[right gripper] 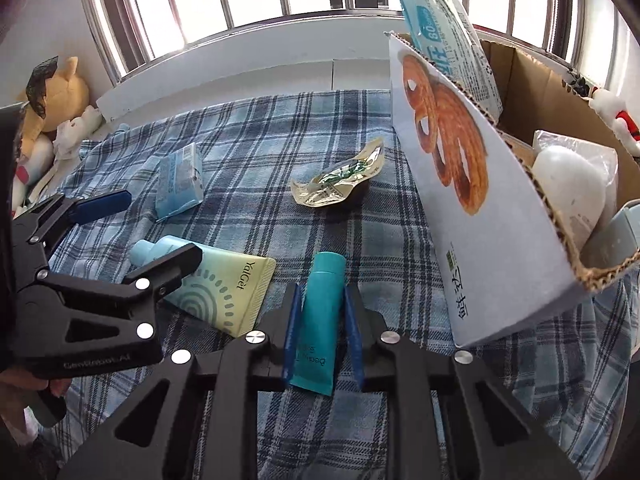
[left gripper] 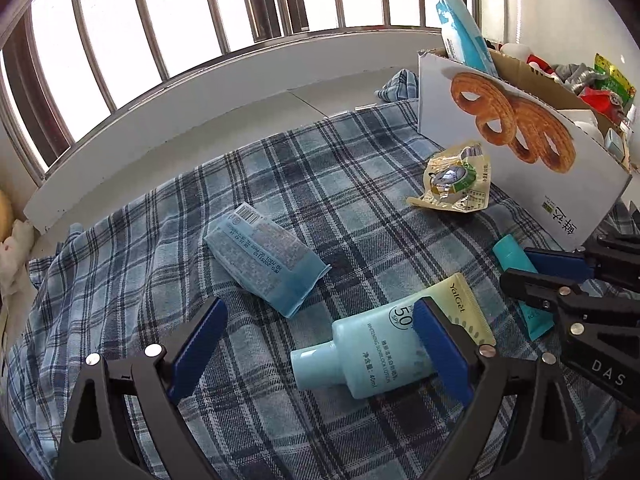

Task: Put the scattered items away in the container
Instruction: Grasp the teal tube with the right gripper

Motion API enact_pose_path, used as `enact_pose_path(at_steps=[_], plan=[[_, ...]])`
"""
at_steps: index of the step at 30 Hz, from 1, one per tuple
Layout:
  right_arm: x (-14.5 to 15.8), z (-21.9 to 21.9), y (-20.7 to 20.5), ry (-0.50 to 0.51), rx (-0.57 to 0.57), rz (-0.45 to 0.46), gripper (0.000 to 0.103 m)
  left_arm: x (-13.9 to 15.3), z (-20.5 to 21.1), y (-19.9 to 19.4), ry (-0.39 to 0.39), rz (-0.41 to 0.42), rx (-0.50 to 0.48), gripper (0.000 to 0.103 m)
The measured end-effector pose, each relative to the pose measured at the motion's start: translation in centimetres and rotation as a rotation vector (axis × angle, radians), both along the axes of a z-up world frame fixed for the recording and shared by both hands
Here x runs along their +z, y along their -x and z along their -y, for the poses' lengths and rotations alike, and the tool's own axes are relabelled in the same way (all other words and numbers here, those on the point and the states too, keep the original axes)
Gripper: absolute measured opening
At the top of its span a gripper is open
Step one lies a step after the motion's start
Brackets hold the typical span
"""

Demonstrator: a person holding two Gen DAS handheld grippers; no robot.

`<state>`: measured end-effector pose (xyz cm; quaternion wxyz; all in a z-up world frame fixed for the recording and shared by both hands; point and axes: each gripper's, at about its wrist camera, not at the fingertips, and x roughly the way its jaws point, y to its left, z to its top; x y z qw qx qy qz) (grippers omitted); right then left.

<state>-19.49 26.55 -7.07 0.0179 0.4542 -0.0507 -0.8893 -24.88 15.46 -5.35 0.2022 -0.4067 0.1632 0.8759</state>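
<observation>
A cardboard box (left gripper: pixel 520 168) (right gripper: pixel 480 216) with a pastry print stands at the right, holding several items. On the plaid cloth lie a pale blue sunscreen tube (left gripper: pixel 384 348) (right gripper: pixel 224 284), a teal tube (right gripper: pixel 322 312) (left gripper: pixel 516 256), a blue carton (left gripper: pixel 268 260) (right gripper: pixel 178 184) and a crumpled snack wrapper (left gripper: pixel 452 180) (right gripper: pixel 336 184). My left gripper (left gripper: pixel 320 344) is open just above the cloth, its right finger over the sunscreen tube. My right gripper (right gripper: pixel 322 320) has its pads on both sides of the teal tube, which lies on the cloth.
A white window ledge (left gripper: pixel 200 120) and metal bars run along the back. Plush toys (right gripper: pixel 48 120) sit at the far left. A wet-wipes pack (right gripper: pixel 444 20) sticks up out of the box.
</observation>
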Motion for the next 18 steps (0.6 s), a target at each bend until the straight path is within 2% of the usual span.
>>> enact_pose_path(at_steps=[3, 7, 10, 14, 18], plan=[[0.5, 0.3, -1.1, -0.003, 0.025, -0.022, 0.017, 0.1, -0.2, 0.1, 0.018, -0.005, 0.001, 0.096], [1.6, 0.7, -2.7, -0.06, 0.039, -0.071, 0.017, 0.5, -0.7, -0.7, 0.085, -0.062, -0.017, 0.096], [2.3, 0.2, -3.4, -0.091, 0.019, -0.093, 0.017, 0.7, -0.7, -2.4, 0.089, -0.077, -0.117, 0.096], [2.7, -0.7, -3.5, -0.03, 0.017, -0.091, 0.017, 0.2, -0.8, -4.1, 0.133, -0.066, -0.236, 0.096], [2.5, -0.6, -3.3, -0.027, 0.025, -0.085, 0.017, 0.0, -1.1, -3.4, 0.097, -0.012, -0.307, 0.096]])
